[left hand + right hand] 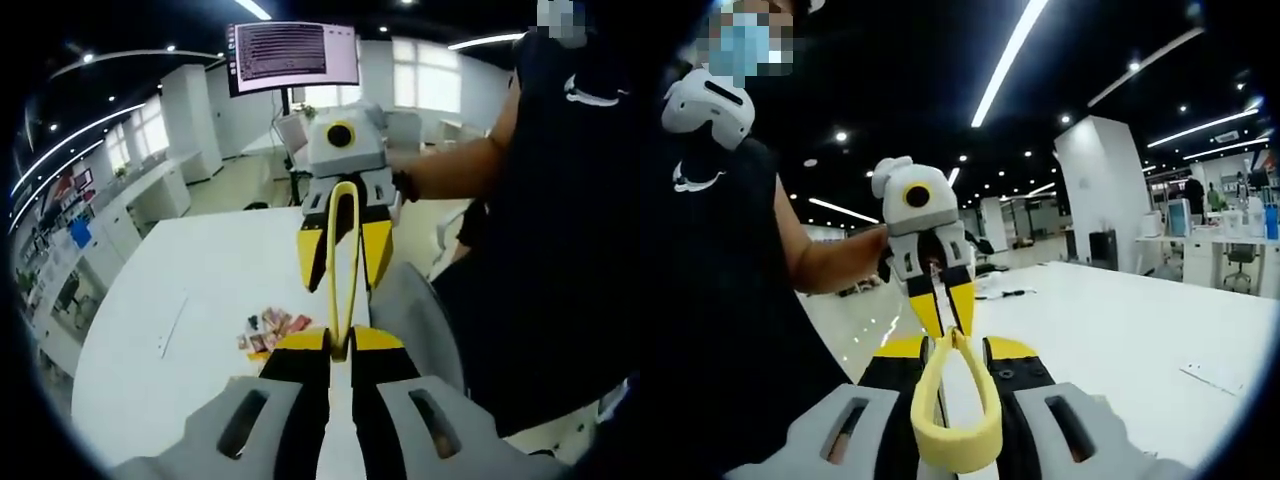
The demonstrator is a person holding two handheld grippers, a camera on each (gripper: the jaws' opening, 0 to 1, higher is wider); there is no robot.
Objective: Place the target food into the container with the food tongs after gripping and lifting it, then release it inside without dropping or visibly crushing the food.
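Yellow food tongs (345, 188) stretch between my two grippers, held up above a white table (200, 270). My left gripper (340, 345) is shut on the tongs' two tips. My right gripper (343, 285) faces it, its yellow fingers (312, 255) closed around the tongs' arms near the looped end. In the right gripper view the looped end of the tongs (955, 445) sits between my right gripper's (956, 348) jaws, and the left gripper (950, 328) pinches the tips just ahead. A small pile of colourful food pieces (272, 330) lies on the table below the tongs.
A person in a dark top (560, 200) stands at the table's right edge, also seen as the person (710, 260) on the left. A paper sheet (172, 328) lies on the table. A monitor (290, 55) stands behind the table. The broad table top (1120, 330) carries a paper sheet (1215, 375).
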